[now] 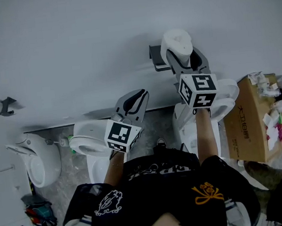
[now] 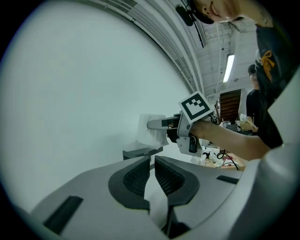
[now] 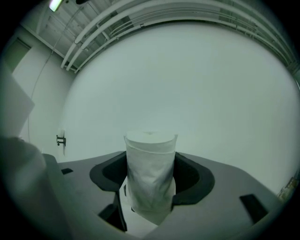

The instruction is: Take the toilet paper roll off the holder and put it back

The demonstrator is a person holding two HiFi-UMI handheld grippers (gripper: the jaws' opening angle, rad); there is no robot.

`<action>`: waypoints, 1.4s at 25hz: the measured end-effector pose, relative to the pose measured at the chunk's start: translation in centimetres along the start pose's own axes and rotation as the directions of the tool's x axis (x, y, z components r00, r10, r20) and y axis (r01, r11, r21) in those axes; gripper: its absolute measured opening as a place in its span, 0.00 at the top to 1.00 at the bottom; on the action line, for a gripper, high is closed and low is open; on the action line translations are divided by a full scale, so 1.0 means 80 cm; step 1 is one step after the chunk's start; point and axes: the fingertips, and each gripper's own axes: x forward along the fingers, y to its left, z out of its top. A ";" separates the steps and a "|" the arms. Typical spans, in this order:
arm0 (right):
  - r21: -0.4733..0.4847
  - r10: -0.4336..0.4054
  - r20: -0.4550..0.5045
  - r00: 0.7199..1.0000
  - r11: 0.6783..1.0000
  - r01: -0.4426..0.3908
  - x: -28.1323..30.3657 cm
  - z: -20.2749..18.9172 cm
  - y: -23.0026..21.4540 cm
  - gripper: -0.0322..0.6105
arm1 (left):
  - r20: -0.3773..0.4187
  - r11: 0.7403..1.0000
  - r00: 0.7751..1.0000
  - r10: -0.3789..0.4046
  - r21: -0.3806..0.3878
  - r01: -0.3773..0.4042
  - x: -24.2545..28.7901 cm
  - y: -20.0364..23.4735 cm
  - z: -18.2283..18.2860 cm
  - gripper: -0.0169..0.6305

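Note:
The white toilet paper roll (image 1: 176, 42) is up by the pale wall, just right of the dark wall holder (image 1: 154, 58). My right gripper (image 1: 180, 55) is shut on it. In the right gripper view the roll (image 3: 151, 173) stands upright between the two dark jaws, and both pads press on its sides. In the left gripper view the roll (image 2: 152, 129) hangs a little above the holder (image 2: 140, 153) in the right gripper (image 2: 157, 124). My left gripper (image 1: 132, 102) is lower and to the left, away from the wall. Its jaws (image 2: 151, 173) are almost together and hold nothing.
A white toilet (image 1: 86, 141) stands below the left gripper and another (image 1: 225, 101) under the right arm. A third fixture (image 1: 35, 158) is at the far left. A cardboard box (image 1: 252, 123) with rubbish stands at the right. A second wall bracket (image 1: 4, 105) is mounted far left.

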 end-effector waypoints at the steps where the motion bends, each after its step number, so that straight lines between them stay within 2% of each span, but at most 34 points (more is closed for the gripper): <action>1: 0.000 -0.002 0.001 1.000 1.000 0.002 -0.009 0.001 0.003 0.49 | 0.000 1.000 1.000 -0.006 -0.001 0.006 -0.004 -0.003 0.000 0.90; 13: 0.062 -0.024 -0.050 0.998 0.998 0.027 -0.117 -0.039 0.058 0.49 | 0.015 0.997 0.997 -0.075 -0.007 0.075 -0.068 -0.050 -0.009 0.90; 28: 0.149 -0.013 -0.122 0.992 0.988 0.031 -0.237 -0.096 0.171 0.49 | 0.000 0.995 0.995 -0.100 -0.016 0.100 -0.211 -0.102 -0.039 0.90; 35: 0.147 -0.027 -0.122 0.992 0.988 0.045 -0.260 -0.091 0.176 0.50 | 0.003 0.993 0.993 -0.121 -0.014 0.121 -0.226 -0.119 -0.033 0.90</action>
